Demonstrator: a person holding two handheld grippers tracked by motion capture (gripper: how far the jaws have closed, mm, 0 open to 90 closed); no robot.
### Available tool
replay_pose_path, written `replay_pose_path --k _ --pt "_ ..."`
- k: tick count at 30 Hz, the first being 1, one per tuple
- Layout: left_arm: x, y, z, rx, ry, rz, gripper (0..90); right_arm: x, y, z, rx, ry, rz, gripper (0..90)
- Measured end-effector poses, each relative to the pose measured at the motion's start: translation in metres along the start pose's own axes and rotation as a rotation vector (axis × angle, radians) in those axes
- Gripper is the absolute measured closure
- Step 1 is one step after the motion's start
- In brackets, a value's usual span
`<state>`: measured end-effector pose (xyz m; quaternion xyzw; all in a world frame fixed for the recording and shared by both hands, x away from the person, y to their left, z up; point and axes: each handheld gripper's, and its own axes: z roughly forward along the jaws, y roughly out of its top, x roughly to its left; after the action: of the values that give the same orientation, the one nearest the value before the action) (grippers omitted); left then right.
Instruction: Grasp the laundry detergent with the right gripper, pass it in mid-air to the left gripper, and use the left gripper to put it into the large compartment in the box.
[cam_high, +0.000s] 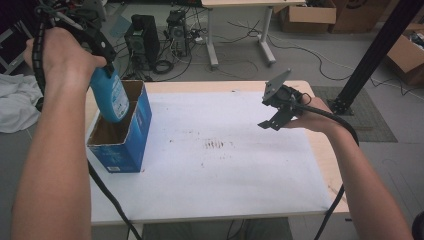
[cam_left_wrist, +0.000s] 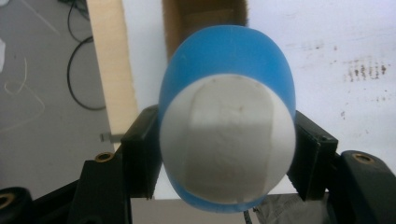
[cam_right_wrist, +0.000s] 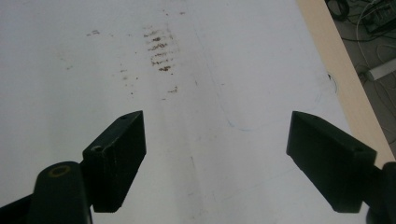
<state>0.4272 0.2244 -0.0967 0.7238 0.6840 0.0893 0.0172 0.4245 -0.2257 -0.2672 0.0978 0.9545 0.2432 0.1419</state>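
Left forearm raised, bottle hanging over the box.

The left gripper, held high in a raised hand, has its fingers pinching the blue plastic bottle with a white cap, long axis upright, base dipping into the open blue cardboard box on the white-topped counter. Right gripper hovers at the right, fingers spread, nothing between them.

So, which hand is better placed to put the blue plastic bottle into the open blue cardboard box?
Left: its gripper already clamps the bottle above the box.
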Motion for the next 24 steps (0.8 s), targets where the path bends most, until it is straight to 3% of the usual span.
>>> replay_pose_path --k 8,24 --pt "0.009 -0.005 0.005 0.006 -0.004 -0.034 38.7 0.000 -0.003 -0.005 0.005 -0.011 -0.002 19.6" --pt "0.009 -0.009 0.035 0.035 -0.018 -0.035 38.6 0.000 -0.006 -0.008 0.009 -0.015 0.001 19.7"
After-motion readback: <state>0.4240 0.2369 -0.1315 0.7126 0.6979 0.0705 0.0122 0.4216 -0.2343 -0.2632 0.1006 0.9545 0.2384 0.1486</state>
